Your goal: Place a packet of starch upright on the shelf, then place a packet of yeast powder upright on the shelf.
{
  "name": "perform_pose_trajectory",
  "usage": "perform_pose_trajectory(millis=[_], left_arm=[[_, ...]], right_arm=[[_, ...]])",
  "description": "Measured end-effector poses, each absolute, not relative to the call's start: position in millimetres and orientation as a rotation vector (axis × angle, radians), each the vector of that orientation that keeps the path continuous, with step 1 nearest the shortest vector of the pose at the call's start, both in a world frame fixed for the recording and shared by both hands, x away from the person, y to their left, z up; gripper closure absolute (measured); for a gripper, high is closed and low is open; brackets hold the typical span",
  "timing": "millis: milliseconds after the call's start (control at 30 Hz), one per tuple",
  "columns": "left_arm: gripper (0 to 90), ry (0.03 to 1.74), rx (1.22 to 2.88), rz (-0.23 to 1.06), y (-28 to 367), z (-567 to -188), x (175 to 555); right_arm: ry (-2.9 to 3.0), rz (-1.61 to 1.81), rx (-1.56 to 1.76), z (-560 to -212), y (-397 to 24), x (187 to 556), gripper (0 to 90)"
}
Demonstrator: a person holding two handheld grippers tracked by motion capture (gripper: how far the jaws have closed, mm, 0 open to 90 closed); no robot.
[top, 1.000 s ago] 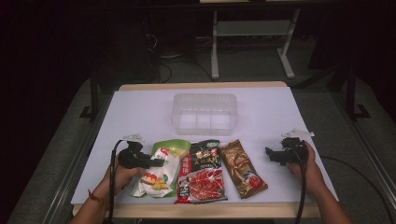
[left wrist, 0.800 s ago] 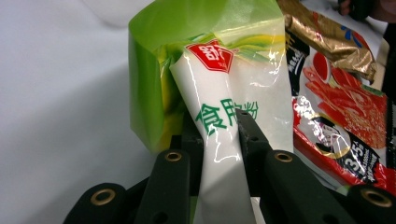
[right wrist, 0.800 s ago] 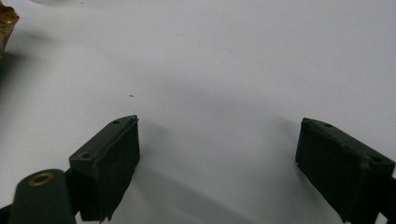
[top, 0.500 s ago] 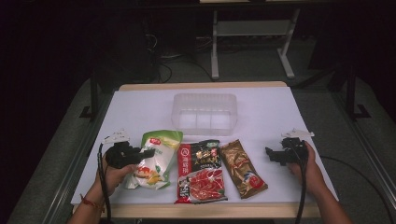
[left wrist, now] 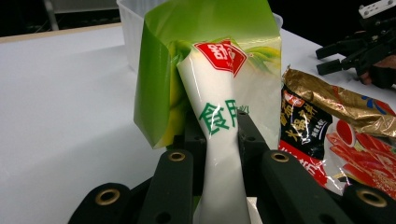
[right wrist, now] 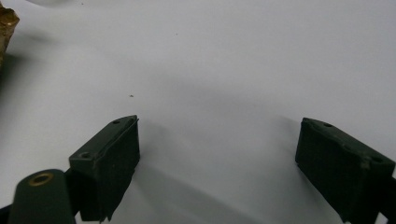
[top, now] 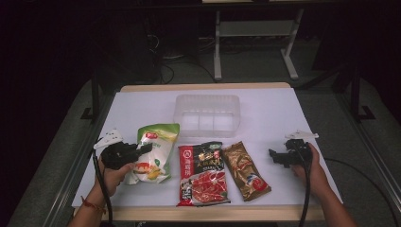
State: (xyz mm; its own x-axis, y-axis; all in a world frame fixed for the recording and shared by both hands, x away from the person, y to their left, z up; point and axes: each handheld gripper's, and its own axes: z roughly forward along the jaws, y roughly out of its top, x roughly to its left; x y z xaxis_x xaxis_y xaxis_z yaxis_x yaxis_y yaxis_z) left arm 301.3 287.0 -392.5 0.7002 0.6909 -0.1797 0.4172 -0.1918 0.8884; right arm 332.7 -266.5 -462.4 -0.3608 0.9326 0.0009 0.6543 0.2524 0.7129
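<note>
A white-topped table [top: 142, 109] with a pale wooden edge bears a clear plastic tub [top: 206, 115] far centre; red [top: 202, 176] and gold [top: 246, 170] snack packets lie near.

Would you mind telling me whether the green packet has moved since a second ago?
Yes. The green packet, pinched in the left tongs, has shifted left, away from the red packet, and is lifted at one end.

Near the back edge of the table [top: 142, 101], at its middle: a tub [top: 207, 115]. Toward the front edge, side by side in a row: leftmost, a pouch [top: 153, 152] (pinched between the jaws of the left gripper [top: 142, 150]), next a sachet [top: 202, 174], then a packet [top: 246, 170]. By the right edge, well apart from the packet: the right gripper [top: 275, 155], jaws spread wide over bare tabletop.
</note>
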Motion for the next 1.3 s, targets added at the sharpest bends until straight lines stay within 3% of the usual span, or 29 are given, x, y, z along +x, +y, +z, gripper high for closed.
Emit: perform_pose_trajectory(millis=[733,1300], left_arm=[[78.7,0.835,1.779,0.393,290,-380,298],[78.7,0.789,1.767,0.439,261,-362,319]], right_arm=[[2.106,0.886,1.449,-462,-267,333,12.7],[2.106,0.887,1.449,-462,-267,333,12.7]])
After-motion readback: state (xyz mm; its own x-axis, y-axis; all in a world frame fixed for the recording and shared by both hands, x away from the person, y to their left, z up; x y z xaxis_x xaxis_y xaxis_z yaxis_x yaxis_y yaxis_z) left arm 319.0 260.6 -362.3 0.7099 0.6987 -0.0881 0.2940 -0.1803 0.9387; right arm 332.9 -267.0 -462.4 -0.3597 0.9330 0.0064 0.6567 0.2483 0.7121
